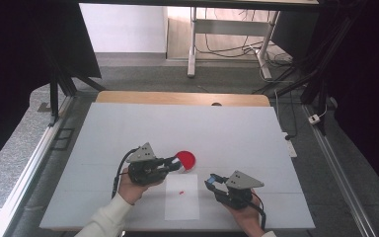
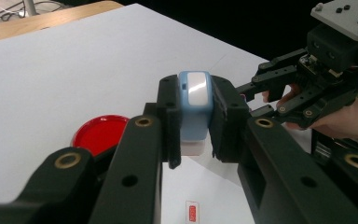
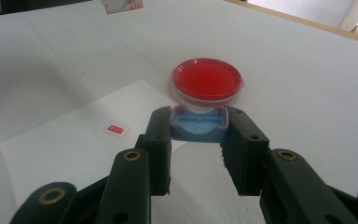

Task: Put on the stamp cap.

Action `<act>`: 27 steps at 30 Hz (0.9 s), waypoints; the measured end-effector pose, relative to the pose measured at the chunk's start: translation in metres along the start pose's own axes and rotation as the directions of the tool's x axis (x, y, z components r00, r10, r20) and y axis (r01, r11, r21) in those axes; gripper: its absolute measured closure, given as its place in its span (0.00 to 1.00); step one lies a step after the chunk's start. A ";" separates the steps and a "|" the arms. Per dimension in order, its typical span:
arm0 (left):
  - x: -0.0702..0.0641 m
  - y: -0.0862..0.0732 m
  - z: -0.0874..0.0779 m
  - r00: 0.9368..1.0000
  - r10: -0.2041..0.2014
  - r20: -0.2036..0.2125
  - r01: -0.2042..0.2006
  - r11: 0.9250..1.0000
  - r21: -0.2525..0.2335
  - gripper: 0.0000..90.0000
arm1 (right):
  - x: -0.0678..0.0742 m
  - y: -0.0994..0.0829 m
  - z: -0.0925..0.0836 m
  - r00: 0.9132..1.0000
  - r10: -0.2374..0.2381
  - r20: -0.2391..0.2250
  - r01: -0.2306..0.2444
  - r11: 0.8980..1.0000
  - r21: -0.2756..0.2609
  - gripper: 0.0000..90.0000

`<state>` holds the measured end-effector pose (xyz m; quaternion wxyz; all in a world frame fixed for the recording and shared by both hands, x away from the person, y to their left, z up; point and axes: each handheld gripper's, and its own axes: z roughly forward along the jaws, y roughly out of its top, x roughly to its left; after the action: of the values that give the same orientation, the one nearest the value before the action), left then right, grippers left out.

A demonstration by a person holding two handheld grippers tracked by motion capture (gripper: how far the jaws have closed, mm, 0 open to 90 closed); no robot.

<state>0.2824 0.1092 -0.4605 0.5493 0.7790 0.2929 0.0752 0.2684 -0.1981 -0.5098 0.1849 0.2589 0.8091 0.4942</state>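
Blue block (image 2: 195,105) between left gripper (image 2: 196,122) jaws

Matt white desk (image 1: 128,128) with bare wood back edge, glossy red clear-plastic dish (image 3: 207,79), smooth blue plastic cap (image 3: 199,123), matt paper sheet (image 1: 182,202), matt black plastic tongs (image 3: 200,140).

A white table (image 1: 128,128) is carrying the work, with a strip of bare wood (image 1: 182,98) showing along its far edge. A white sheet of paper (image 1: 182,207) is lying flat at the near middle, bearing a small red mark (image 1: 181,192). Just beyond the sheet's far edge, a round red dish (image 1: 186,158) is resting directly on the tabletop.
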 end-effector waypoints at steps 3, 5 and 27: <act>0.000 0.000 0.000 1.000 0.000 0.000 0.000 1.000 0.000 0.83 | 0.002 0.001 0.002 1.000 -0.004 -0.002 0.004 1.000 -0.003 0.70; -0.001 0.000 0.000 1.000 0.001 0.001 -0.001 1.000 0.000 0.83 | 0.004 0.001 0.004 1.000 -0.007 -0.004 0.007 1.000 -0.003 0.70; -0.006 0.001 0.005 1.000 0.013 0.015 -0.013 1.000 0.008 0.83 | 0.020 0.006 0.019 0.999 -0.040 -0.027 0.040 0.999 -0.007 0.70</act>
<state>0.2804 0.1017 -0.4610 0.5477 0.7837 0.2841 0.0717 0.2641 -0.1705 -0.5134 0.1845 0.2354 0.8148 0.4966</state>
